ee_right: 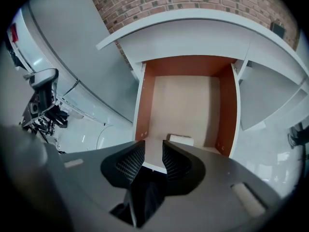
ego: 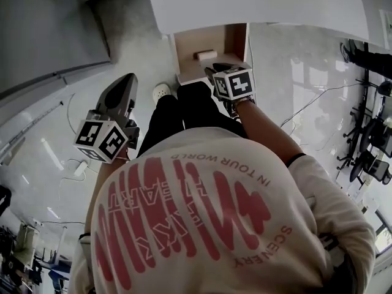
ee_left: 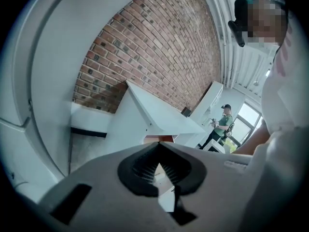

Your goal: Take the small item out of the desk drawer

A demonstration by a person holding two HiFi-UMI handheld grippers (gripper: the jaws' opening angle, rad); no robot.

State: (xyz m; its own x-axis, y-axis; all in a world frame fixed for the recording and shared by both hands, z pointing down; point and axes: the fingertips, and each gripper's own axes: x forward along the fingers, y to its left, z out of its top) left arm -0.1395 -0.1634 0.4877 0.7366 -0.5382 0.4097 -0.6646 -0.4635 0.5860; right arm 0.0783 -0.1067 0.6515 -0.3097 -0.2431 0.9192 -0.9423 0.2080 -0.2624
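Observation:
The desk drawer [ego: 185, 49] stands pulled out under the white desk top [ego: 257, 2], showing a pale bottom [ee_right: 183, 95] and orange-brown side walls. A small white block [ego: 205, 54] lies near its front edge [ee_right: 180, 140]. My right gripper [ego: 212, 70] hovers over the drawer's front right corner, open, with nothing between its ribbed pads [ee_right: 130, 163]; the block sits just beyond and right of its tips [ee_right: 153, 151]. My left gripper [ego: 127, 80] is held out to the left above the floor, away from the drawer. Its jaw tips [ee_left: 158, 146] meet, shut and empty.
The person stands right at the drawer front, with a white shoe [ego: 161, 92] on the glossy floor. A grey cabinet [ego: 43, 29] lies to the left and office chairs [ego: 367, 146] to the right. A brick wall [ee_left: 154, 47] rises behind the desk, and another person [ee_left: 222, 123] stands far off.

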